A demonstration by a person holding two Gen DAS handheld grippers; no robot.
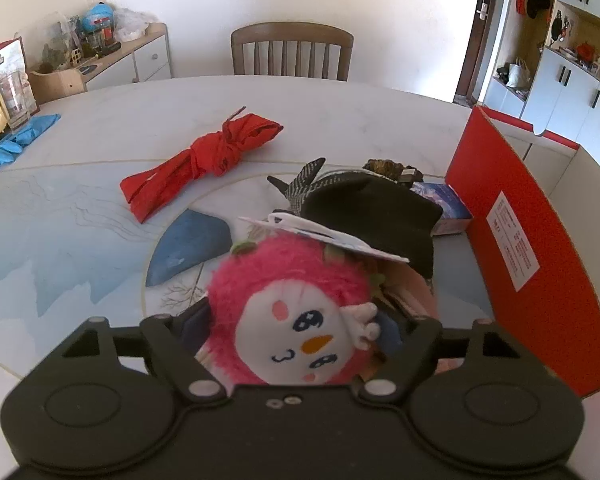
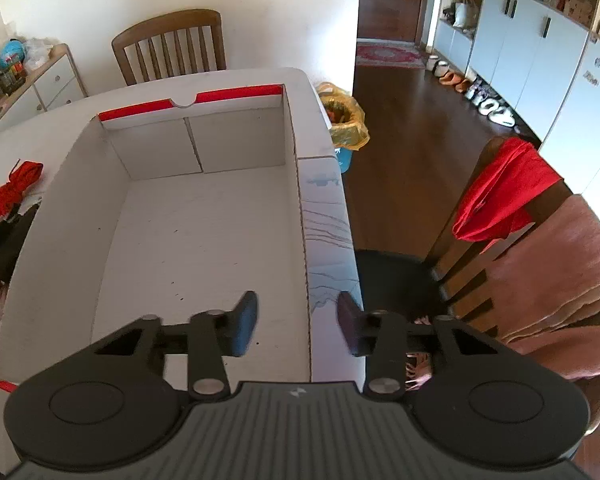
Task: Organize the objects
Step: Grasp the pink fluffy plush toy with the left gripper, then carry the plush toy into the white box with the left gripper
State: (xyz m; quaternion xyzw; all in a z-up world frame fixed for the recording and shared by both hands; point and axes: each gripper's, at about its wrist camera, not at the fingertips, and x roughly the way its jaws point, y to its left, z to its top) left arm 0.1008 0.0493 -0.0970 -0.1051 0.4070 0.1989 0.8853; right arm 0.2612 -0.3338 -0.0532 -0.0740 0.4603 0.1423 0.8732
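A pink plush toy (image 1: 288,308) with a white face fills the space between the fingers of my left gripper (image 1: 294,320), and the pads press on its sides. A white tag (image 1: 324,236) sticks out above it. Behind it on the table lie a black cloth (image 1: 372,216), a grey patterned glove (image 1: 304,184), a small blue box (image 1: 444,204) and a knotted red strap (image 1: 204,160). The cardboard box shows its red outer wall (image 1: 520,240) at the right. My right gripper (image 2: 297,312) hangs over the box's right wall (image 2: 302,208), one finger on each side, not touching it.
The inside of the box (image 2: 204,240) is white. A wooden chair (image 1: 292,50) stands behind the table and blue gloves (image 1: 20,140) lie at its left edge. Right of the table are a chair with a red cloth (image 2: 500,192) and pink towel (image 2: 560,280), and a bin (image 2: 346,120).
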